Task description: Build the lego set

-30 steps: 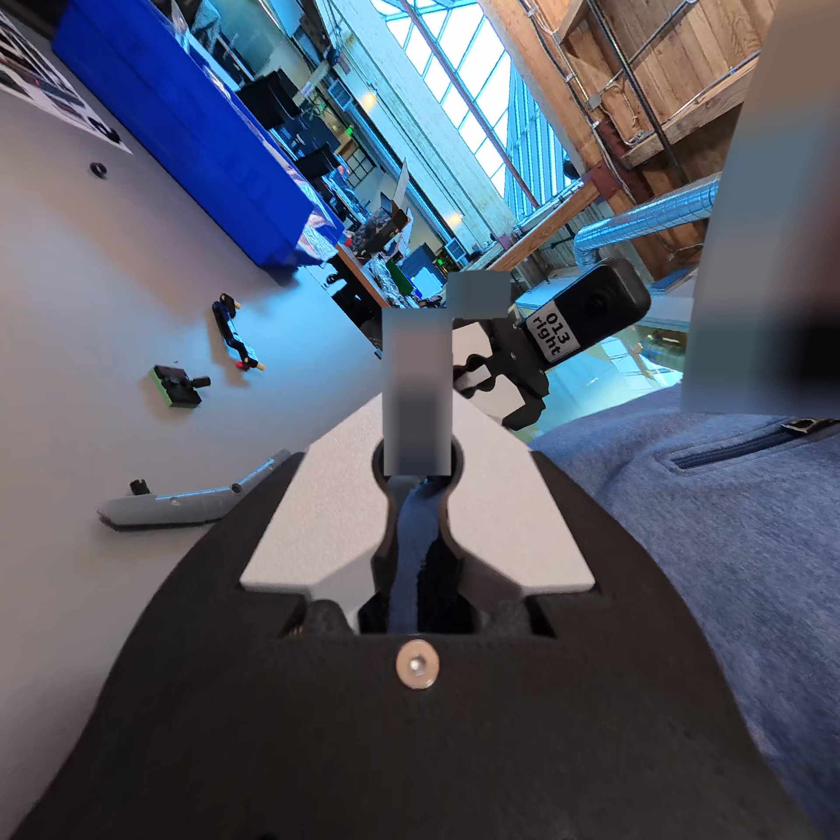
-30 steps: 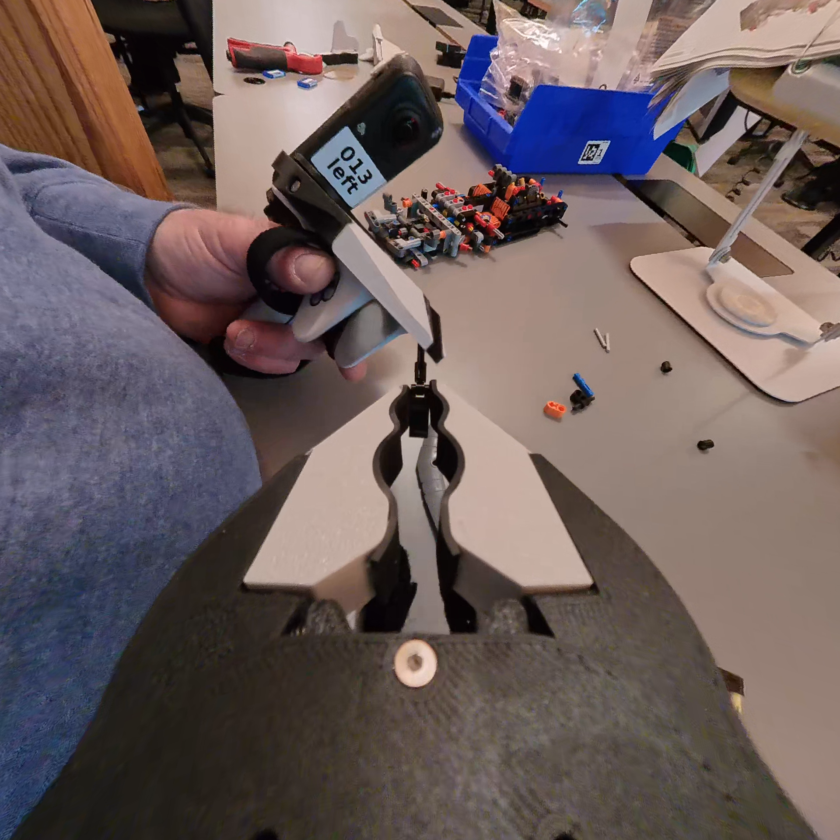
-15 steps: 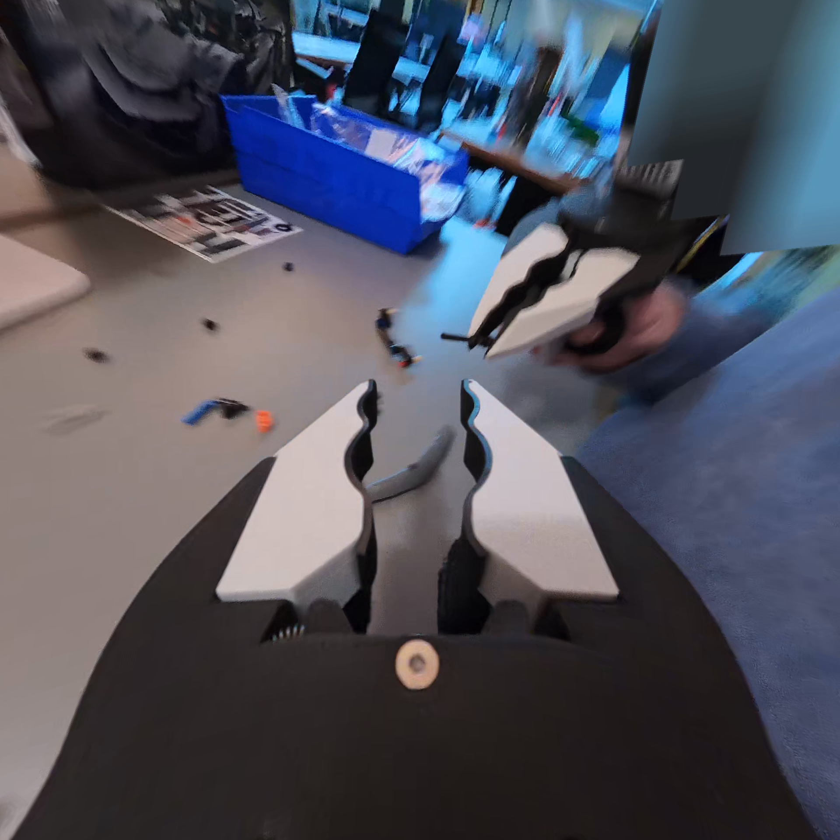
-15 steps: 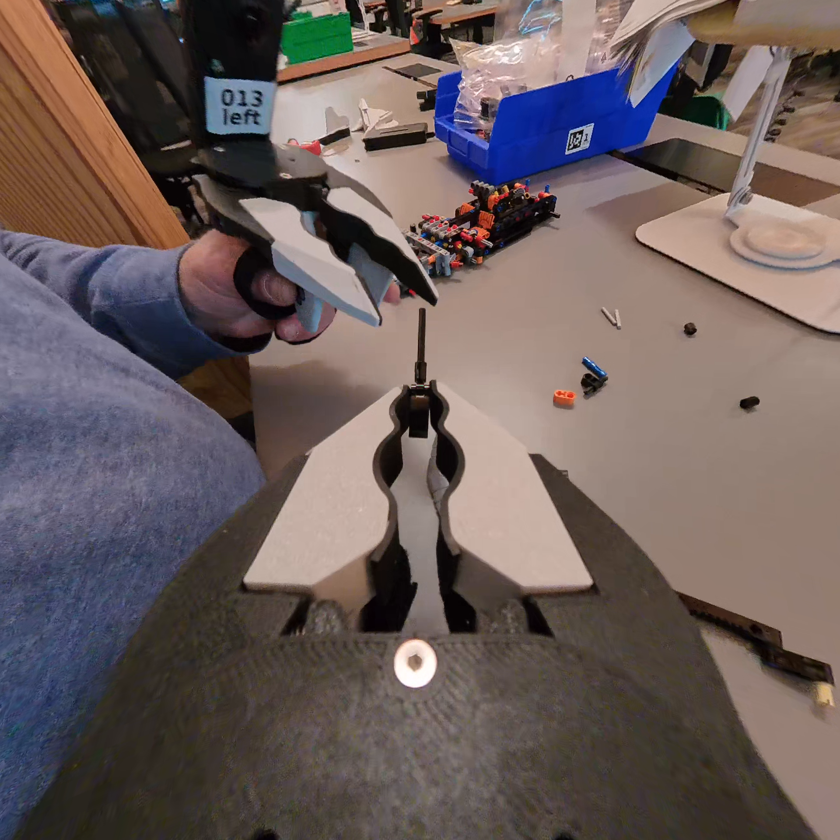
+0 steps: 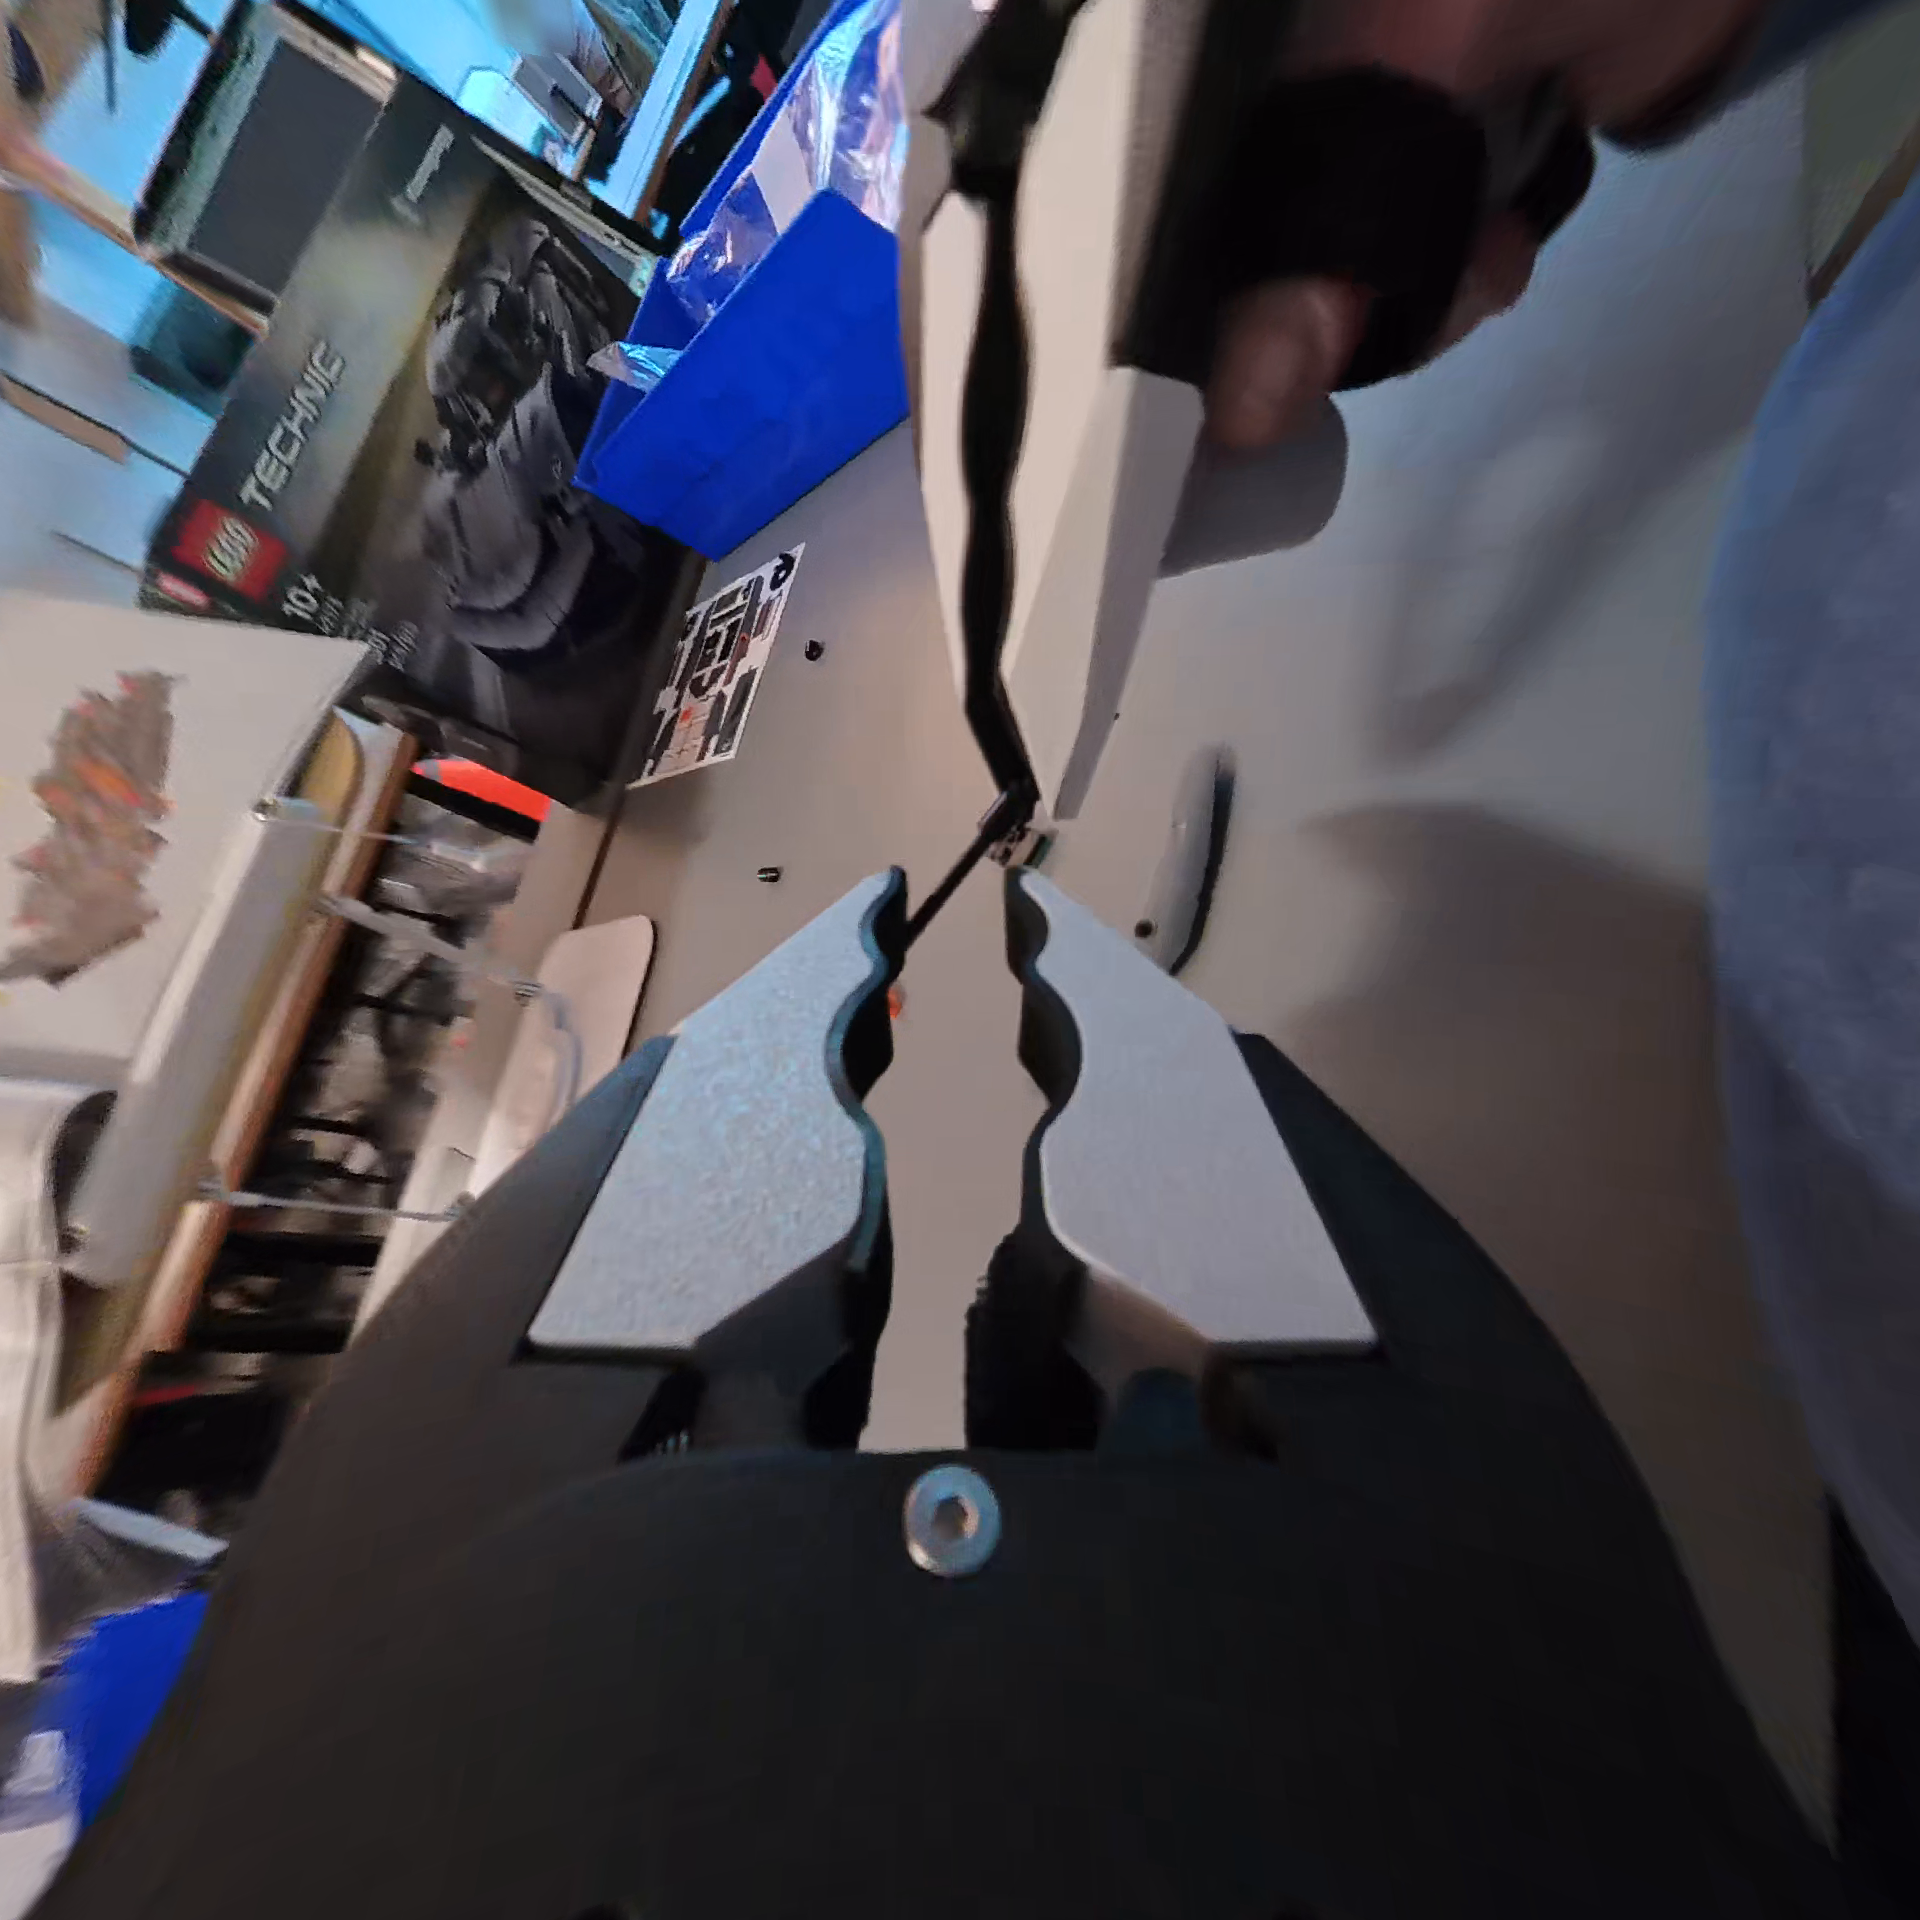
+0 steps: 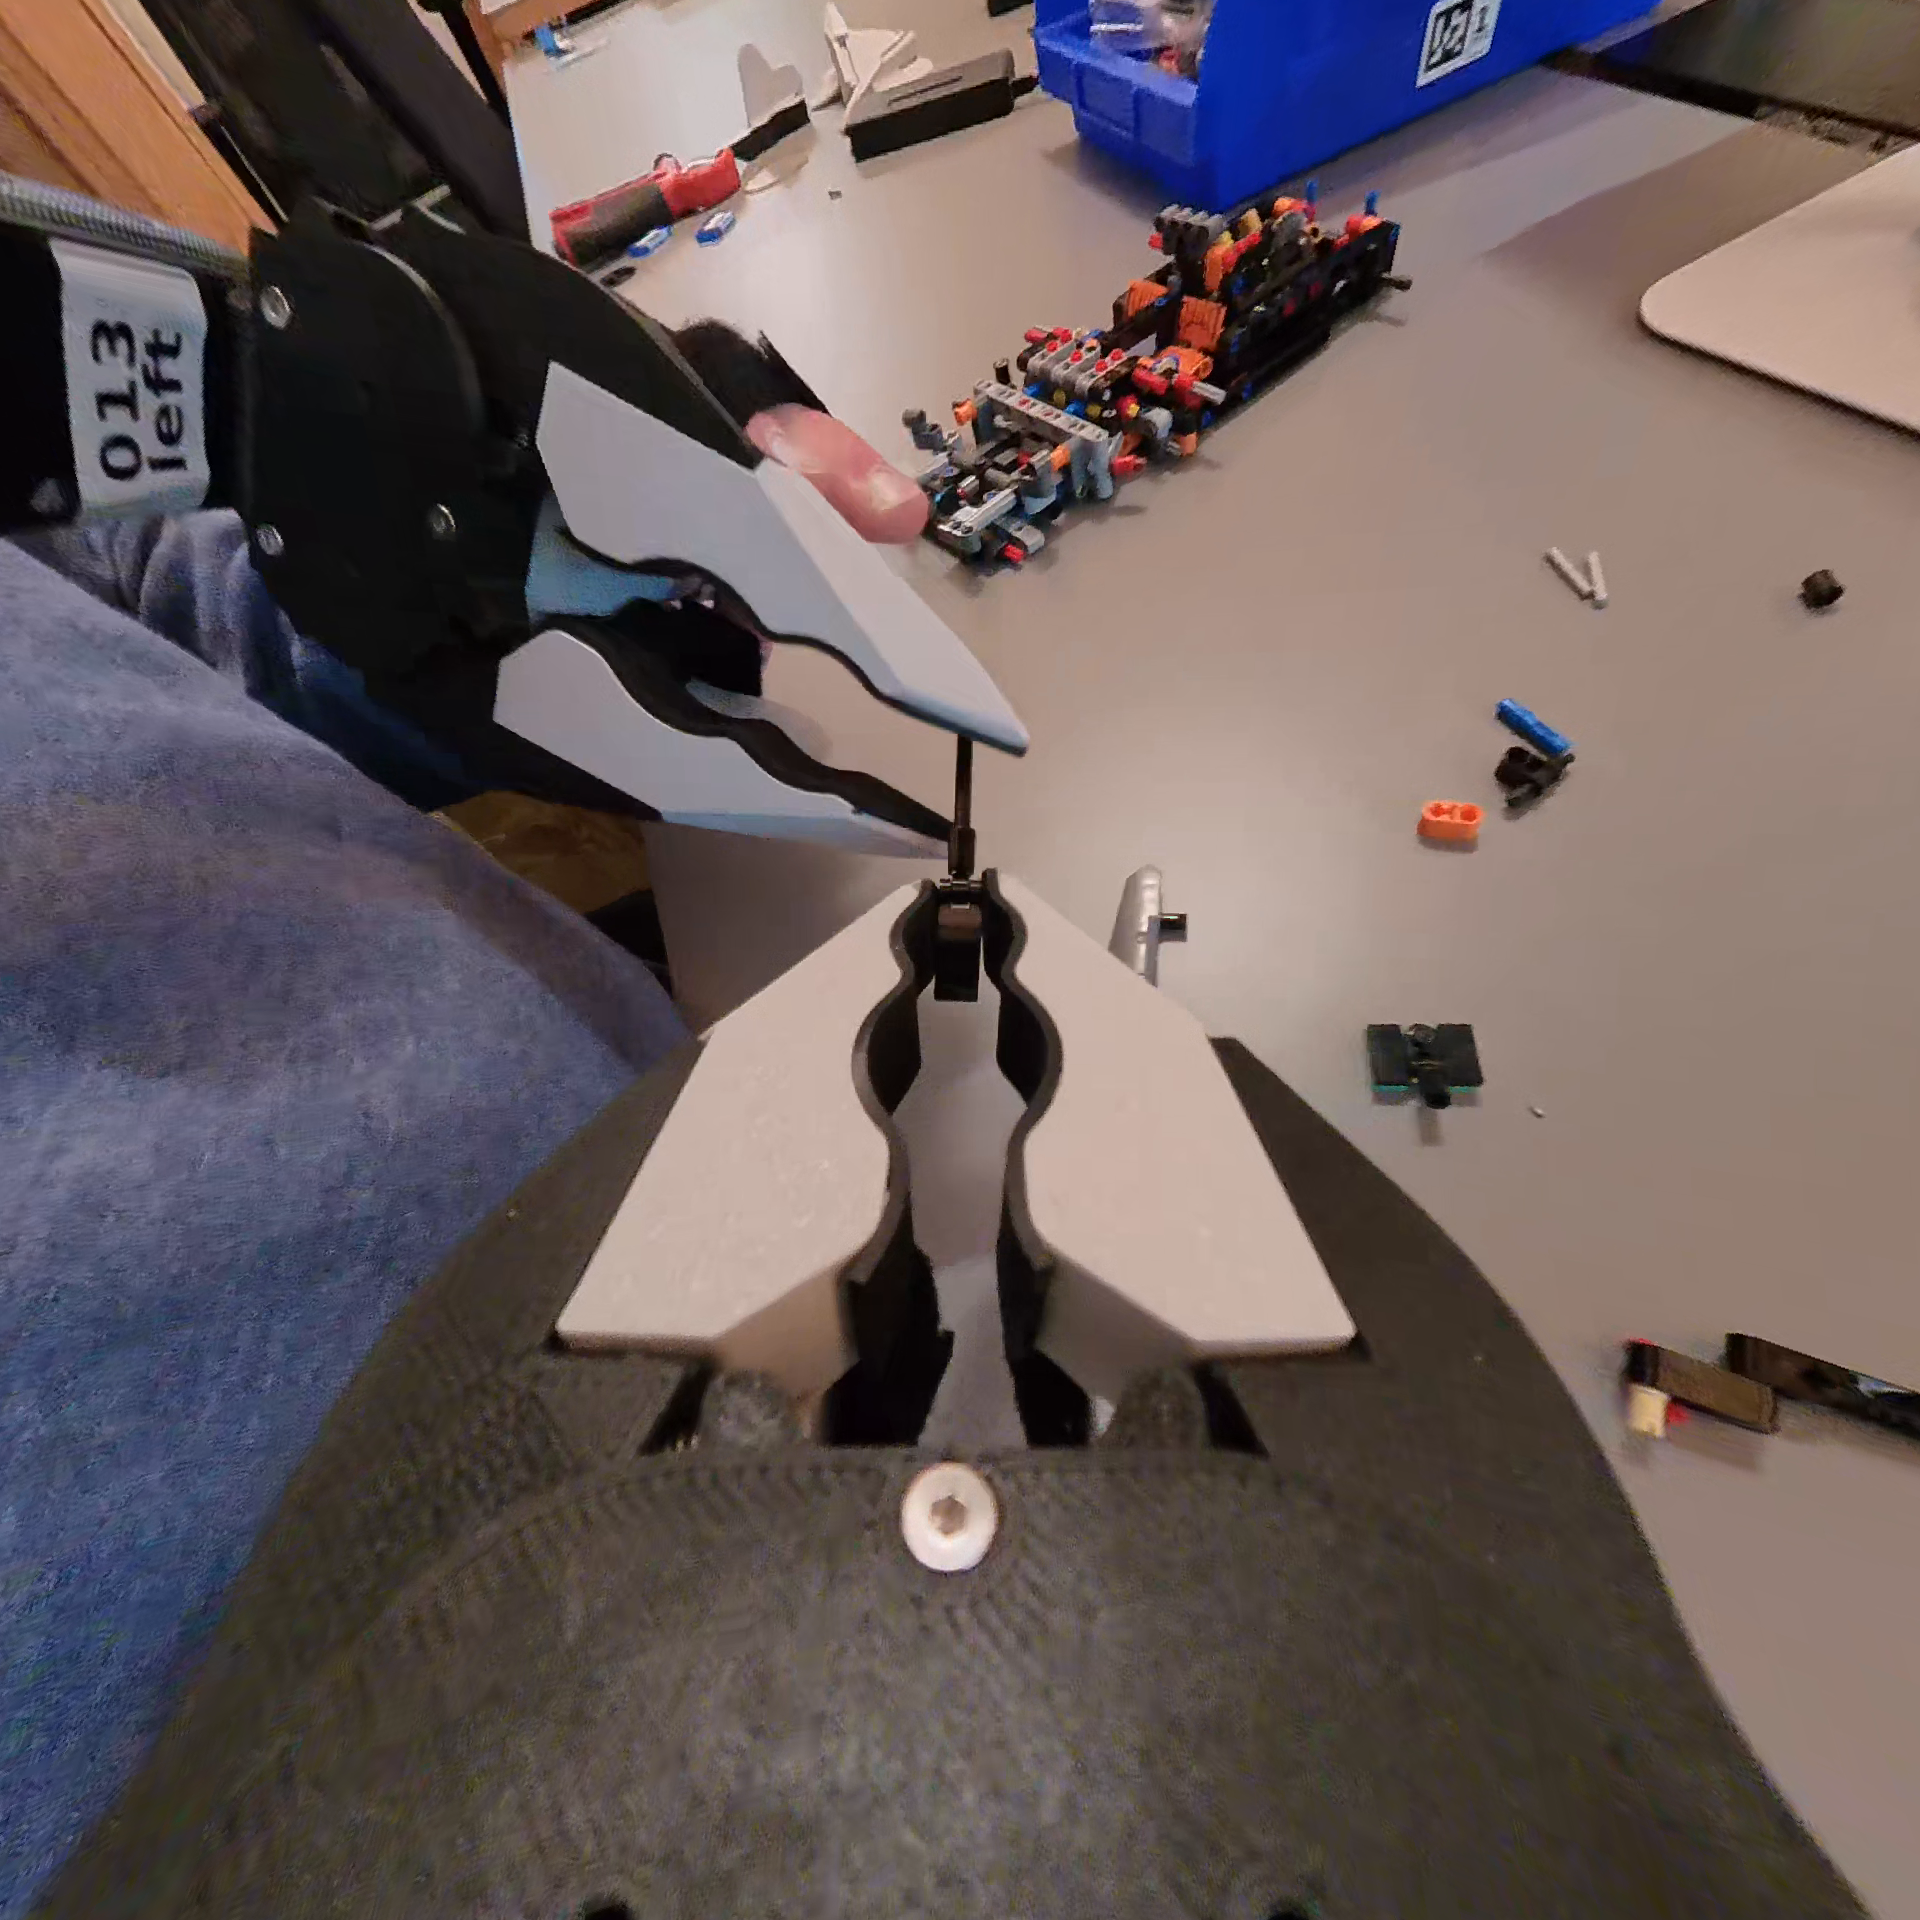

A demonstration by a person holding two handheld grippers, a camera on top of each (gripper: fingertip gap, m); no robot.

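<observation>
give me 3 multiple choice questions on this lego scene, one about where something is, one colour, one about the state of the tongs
1. Where does the half-built lego chassis sit?
A. inside the blue bin
B. on the table in front of the blue bin
C. in the left tongs

2. What colour is the small two-hole lego beam lying alone on the table?
A. orange
B. green
C. white

3. How are the right tongs?
A. wide open, empty
B. out of sight
C. shut on a small black connector with a thin black axle

Answers: 1 B, the chassis lies on the grey top just before the bin. 2 A, it is plainly orange. 3 C, the tips pinch the connector and the axle stands up between the open left tongs.
</observation>
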